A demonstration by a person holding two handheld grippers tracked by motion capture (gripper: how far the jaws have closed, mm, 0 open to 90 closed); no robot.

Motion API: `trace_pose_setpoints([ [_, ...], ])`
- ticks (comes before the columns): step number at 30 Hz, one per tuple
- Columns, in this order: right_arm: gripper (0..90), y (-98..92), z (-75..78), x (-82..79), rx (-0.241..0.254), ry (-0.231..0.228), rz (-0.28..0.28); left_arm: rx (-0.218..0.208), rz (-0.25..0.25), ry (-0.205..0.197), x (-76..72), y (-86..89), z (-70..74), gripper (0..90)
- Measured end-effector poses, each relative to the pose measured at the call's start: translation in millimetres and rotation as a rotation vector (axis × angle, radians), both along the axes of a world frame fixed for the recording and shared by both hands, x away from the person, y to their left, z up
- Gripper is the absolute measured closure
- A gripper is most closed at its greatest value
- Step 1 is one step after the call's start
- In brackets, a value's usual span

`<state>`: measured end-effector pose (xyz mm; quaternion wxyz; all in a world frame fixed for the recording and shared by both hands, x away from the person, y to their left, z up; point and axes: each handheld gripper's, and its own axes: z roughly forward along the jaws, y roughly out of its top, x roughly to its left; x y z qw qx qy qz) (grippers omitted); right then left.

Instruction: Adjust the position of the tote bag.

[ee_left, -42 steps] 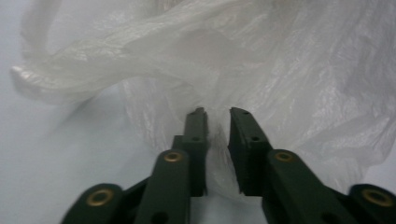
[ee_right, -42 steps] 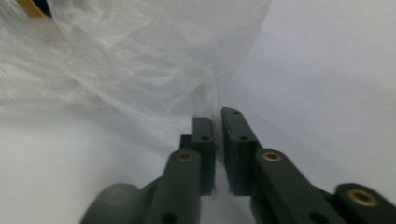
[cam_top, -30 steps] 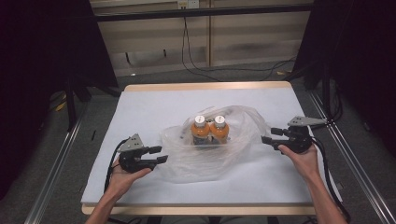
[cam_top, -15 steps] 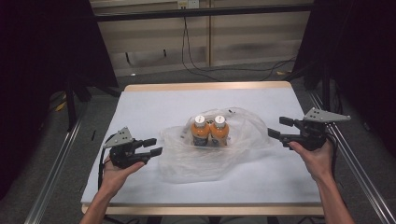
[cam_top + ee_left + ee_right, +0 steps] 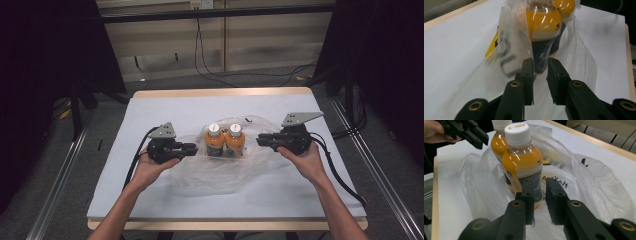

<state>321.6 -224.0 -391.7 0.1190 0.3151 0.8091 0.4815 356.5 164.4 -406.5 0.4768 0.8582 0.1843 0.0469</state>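
Two black hand-held grippers (image 5: 192, 149) (image 5: 260, 140), grey triangular top plates, trailing black cables, brass-ringed screws.

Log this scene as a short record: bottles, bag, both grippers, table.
bottles: two orange drink bottles with white caps, upright, side by side
bag: clear plastic bag, spread around the bottles
left gripper: jaws just closing, a fold of bag plastic between them
right gripper: jaws just closing, narrow gap, by the nearer bottle
table: white top, wooden edge

two bottles (image 5: 224, 139) standing side by side in bag (image 5: 215, 172) at table (image 5: 165, 107) ctr, left gripper (image 5: 192, 149) sitting at bottles' 9 o'clock, right gripper (image 5: 261, 140) at 3 o'clock
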Motion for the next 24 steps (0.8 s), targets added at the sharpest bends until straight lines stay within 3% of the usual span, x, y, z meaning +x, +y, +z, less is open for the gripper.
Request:
trace_pose_setpoints([
  [2,83.8,2.5,-3.7,5.3,-0.006,0.012,0.004,0.0,-0.032,0.003,3.8,-9.8,-0.6,81.4],
  [7,87.9,6.4,-11.7,13.8,-0.029,0.03,0.01,0.016,-0.056,0.006,4.6,-21.4,-9.1,86.6],
  [8,88.7,9.6,-17.0,17.7,-0.043,0.045,0.016,0.054,-0.038,-0.004,6.1,-26.9,-14.8,87.5],
  [12,89.8,14.6,-25.7,23.9,-0.083,0.067,0.019,0.09,0.006,0.014,12.1,-32.1,-24.9,88.4],
  [14,90.0,15.6,-33.2,29.0,-0.125,0.081,0.012,0.096,0.025,0.052,15.7,-31.1,-33.0,88.7],
  [16,90.0,17.4,-37.9,33.1,-0.142,0.091,0.021,0.133,0.052,0.052,21.7,-30.8,-41.5,88.4],
  [19,90.0,20.3,-42.2,37.6,-0.153,0.102,0.024,0.134,0.045,0.062,23.4,-34.4,-46.2,88.0],
  [20,90.0,24.6,-46.9,42.5,-0.183,0.107,0.031,0.188,0.04,0.048,24.3,-37.1,-49.0,87.9],
  [24,90.0,31.0,-54.1,48.7,-0.226,0.128,0.038,0.199,0.037,0.06,27.2,-35.7,-53.5,87.1],
])
